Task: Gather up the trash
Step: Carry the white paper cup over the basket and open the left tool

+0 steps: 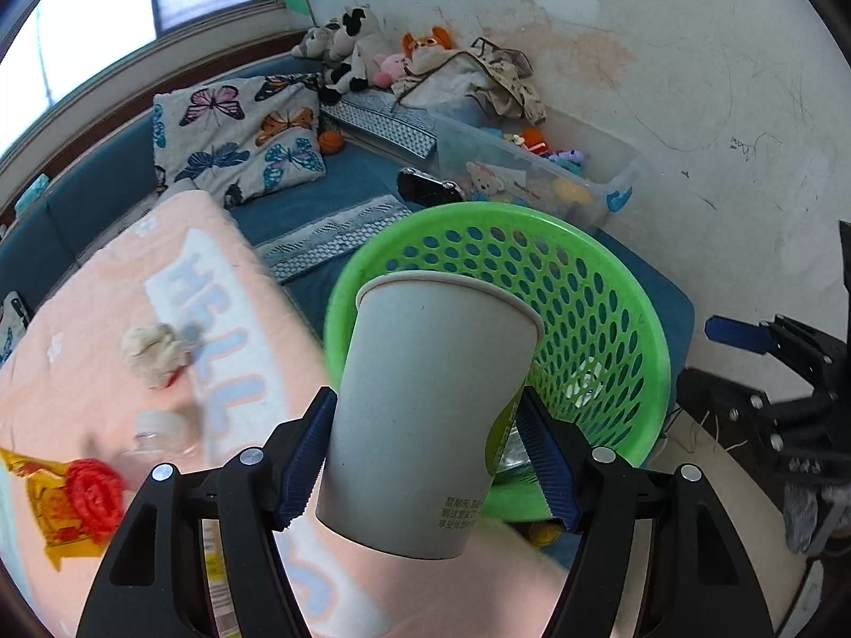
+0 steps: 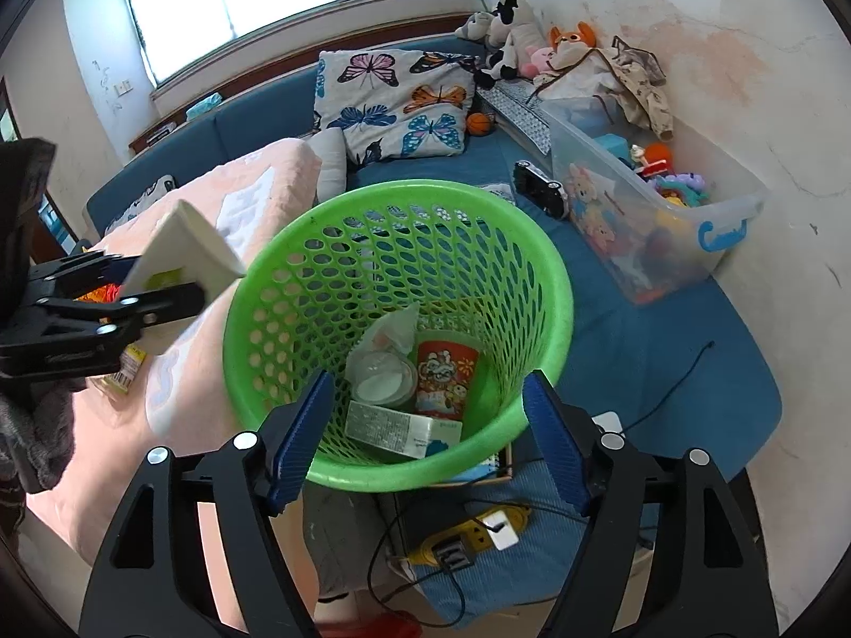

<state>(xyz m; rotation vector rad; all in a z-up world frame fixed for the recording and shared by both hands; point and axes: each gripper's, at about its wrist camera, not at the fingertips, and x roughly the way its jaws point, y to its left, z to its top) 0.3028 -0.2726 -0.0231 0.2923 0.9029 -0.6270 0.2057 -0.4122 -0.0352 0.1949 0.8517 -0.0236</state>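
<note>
My left gripper (image 1: 425, 399) is shut on a white paper cup (image 1: 425, 414), held tilted just before the rim of the green mesh basket (image 1: 601, 329). In the right wrist view the same cup (image 2: 186, 250) and left gripper (image 2: 133, 297) hang at the basket's left rim. My right gripper (image 2: 430, 380) stands open over the basket (image 2: 553, 276) with nothing between its fingers. Inside lie a red printed cup (image 2: 447, 377), a clear lidded tub (image 2: 380, 377) and a carton (image 2: 399, 428). A crumpled tissue (image 1: 154, 351), a clear bottle (image 1: 159, 430) and a yellow wrapper (image 1: 64, 510) lie on the pink blanket (image 1: 80, 372).
A clear toy bin (image 2: 665, 223) stands against the wall on the right, with a black toy car (image 2: 540, 189) beside it. A butterfly pillow (image 2: 393, 101) and plush toys (image 2: 510, 26) lie behind. A yellow power strip (image 2: 468, 537) with cables sits below the basket.
</note>
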